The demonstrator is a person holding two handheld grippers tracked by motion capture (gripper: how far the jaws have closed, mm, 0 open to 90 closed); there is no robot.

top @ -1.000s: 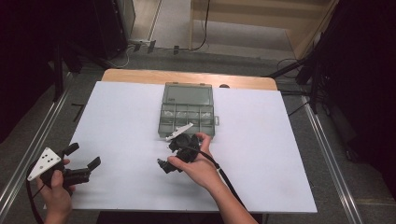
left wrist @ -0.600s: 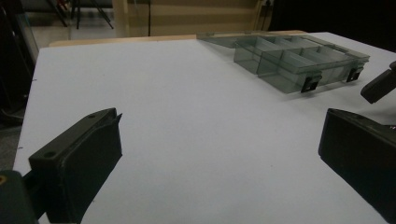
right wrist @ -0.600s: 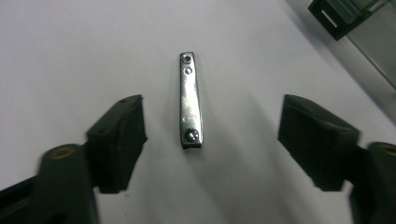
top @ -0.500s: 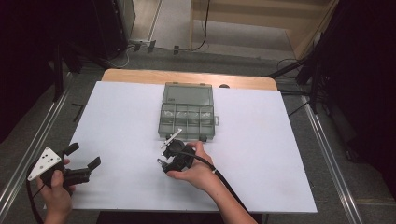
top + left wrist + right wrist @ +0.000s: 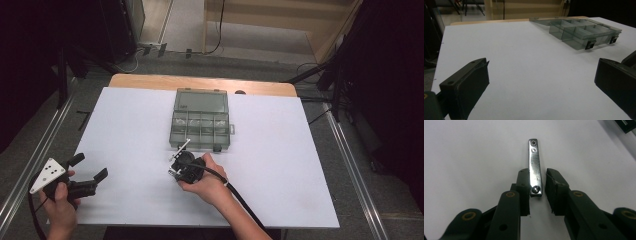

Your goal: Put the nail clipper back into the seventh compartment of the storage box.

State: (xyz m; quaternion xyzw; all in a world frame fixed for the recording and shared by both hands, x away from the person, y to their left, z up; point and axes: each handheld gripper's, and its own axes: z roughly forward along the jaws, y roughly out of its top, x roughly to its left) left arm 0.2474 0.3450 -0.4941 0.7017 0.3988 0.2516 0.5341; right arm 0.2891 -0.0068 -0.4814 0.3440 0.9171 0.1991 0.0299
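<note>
A shiny metal nail clipper (image 5: 535, 167) lies flat on the white table sheet. My right gripper (image 5: 537, 173) points down over the clipper's near end, which sits between its jaws. The jaws have just been closing. The left pad (image 5: 524, 182) is against the clipper, and a thin gap remains at the right pad (image 5: 552, 183). In the high view the right gripper (image 5: 182, 165) is just in front of the organiser box (image 5: 201, 122). My left gripper (image 5: 90, 167) rests at the table's near left corner, wide open (image 5: 541, 82), with nothing between its jaws.
The grey see-through organiser box (image 5: 579, 35) sits mid-table with its lid laid back and its compartments facing up. The white sheet (image 5: 300, 165) covers the tabletop. Metal rails run along both sides, and cables lie on the floor behind.
The right hand has slid slightly left and nearer to the person, away from the box front. The left hand and gripper have stayed put.
</note>
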